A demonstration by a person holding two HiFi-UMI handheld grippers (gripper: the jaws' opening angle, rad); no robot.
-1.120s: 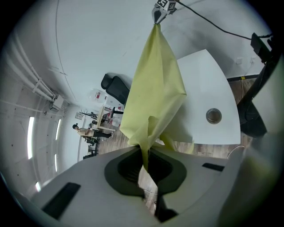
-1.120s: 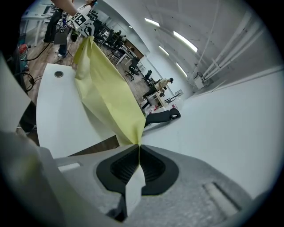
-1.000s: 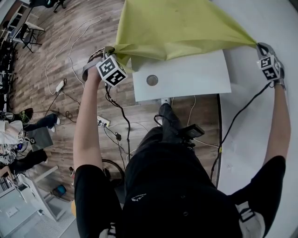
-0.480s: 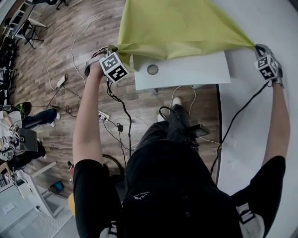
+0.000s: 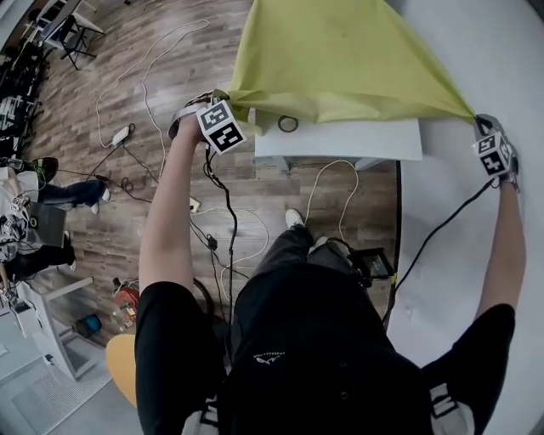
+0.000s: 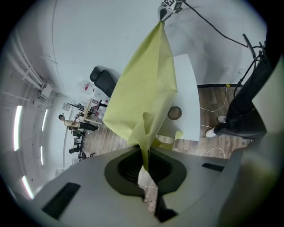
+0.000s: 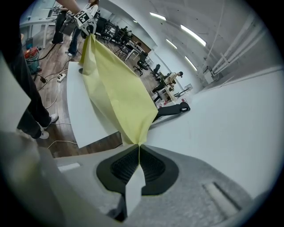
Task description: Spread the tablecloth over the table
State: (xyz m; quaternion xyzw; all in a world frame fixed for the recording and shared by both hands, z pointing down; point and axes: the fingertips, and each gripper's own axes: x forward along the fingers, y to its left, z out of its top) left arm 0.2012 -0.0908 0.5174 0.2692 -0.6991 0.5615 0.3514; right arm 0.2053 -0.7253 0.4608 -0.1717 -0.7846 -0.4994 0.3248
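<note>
A yellow-green tablecloth (image 5: 340, 59) hangs stretched in the air over a white table (image 5: 357, 140). My left gripper (image 5: 212, 106) is shut on the cloth's near-left corner, out past the table's left end. Off the table's right end, my right gripper (image 5: 480, 119) is shut on the near-right corner. In the left gripper view the tablecloth (image 6: 142, 97) runs from my jaws up to the other gripper (image 6: 168, 6). The right gripper view shows the tablecloth (image 7: 117, 95) pinched between the jaws, above the table (image 7: 82, 113). A dark ring (image 5: 288, 124) lies on the table's near edge.
Cables and power strips (image 5: 119, 136) trail over the wooden floor (image 5: 110, 187) on the left. A white wall (image 5: 476, 221) stands at the right. A person's legs (image 5: 51, 195) show at the far left. Chairs and desks (image 7: 142, 62) stand far back in the room.
Both grippers have carried the cloth farther over the table; more of the white top is covered. The person has stepped and the view has shifted right.
</note>
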